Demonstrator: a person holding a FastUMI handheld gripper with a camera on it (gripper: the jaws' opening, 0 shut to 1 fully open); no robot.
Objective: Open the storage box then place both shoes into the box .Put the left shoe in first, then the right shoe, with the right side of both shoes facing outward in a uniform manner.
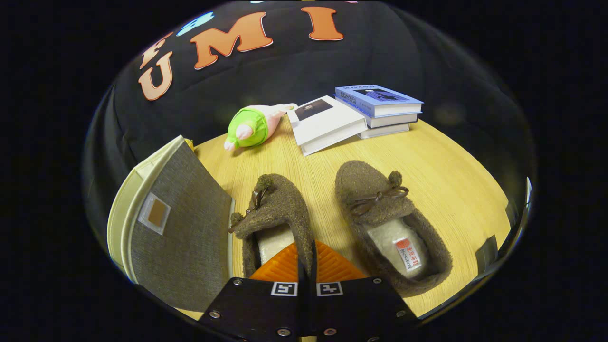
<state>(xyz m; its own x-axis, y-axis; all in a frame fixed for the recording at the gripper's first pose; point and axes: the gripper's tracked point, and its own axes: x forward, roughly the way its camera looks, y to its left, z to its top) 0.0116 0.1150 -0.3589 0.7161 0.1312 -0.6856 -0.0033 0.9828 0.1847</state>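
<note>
- Gripper [306, 259] fingers pinch the side wall of the left shoe [274, 216].
- Right shoe [389, 223] lies just beside it on the table [451, 185].
- Box [175, 228] stands at left, touching the held shoe.

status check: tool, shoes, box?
Tool shut on the left shoe, pinching its side wall. Right shoe on the table, untouched. Storage box beside the left shoe, flap open. Path clear.

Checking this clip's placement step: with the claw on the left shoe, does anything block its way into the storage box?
Nothing visible does. The claw is shut on the left shoe's side wall, and the storage box stands right beside it, its lid swung open, with nothing between them.
</note>
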